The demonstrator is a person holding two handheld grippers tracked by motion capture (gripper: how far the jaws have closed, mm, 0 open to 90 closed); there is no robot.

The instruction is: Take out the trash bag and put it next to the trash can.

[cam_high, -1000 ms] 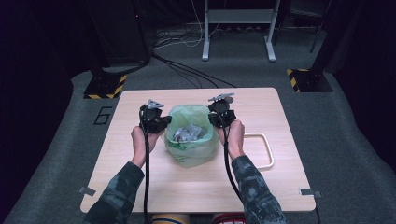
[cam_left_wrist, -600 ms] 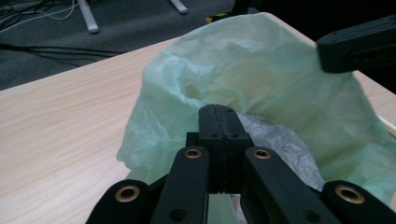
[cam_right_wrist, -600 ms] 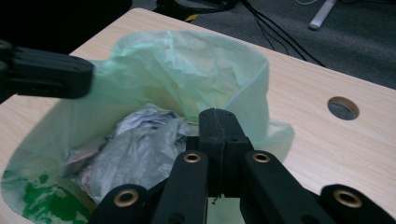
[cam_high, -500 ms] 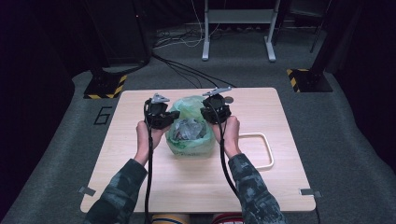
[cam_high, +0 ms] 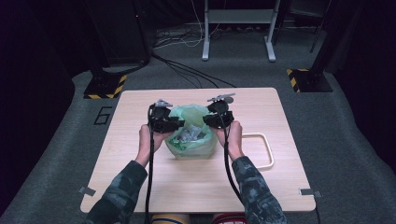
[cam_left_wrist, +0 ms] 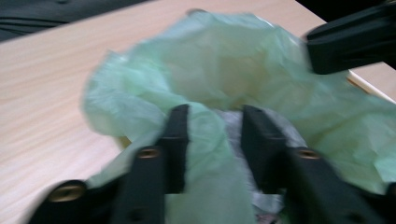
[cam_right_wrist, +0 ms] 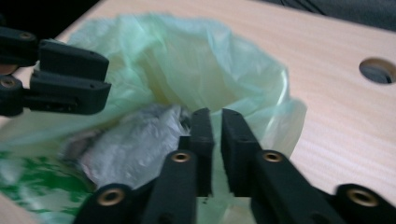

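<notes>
- At the left rim of the green bag (cam_high: 191, 140), mid-table, our left gripper (cam_left_wrist: 212, 140) has just been opening; its jaws stand spread, bag film loose between them.
- We judge we're releasing the mouth, crumpled waste (cam_high: 189, 135) inside.
- Our right gripper (cam_right_wrist: 217, 144), narrowly parted, has just eased off the right rim; next, lift both clear.

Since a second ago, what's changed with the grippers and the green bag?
Both jaws have just been opening on the green plastic bag: the left gripper now stands apart around a rim fold, and the right gripper has eased slightly. The bag mouth has narrowed. The bag and white frame stayed put.
</notes>
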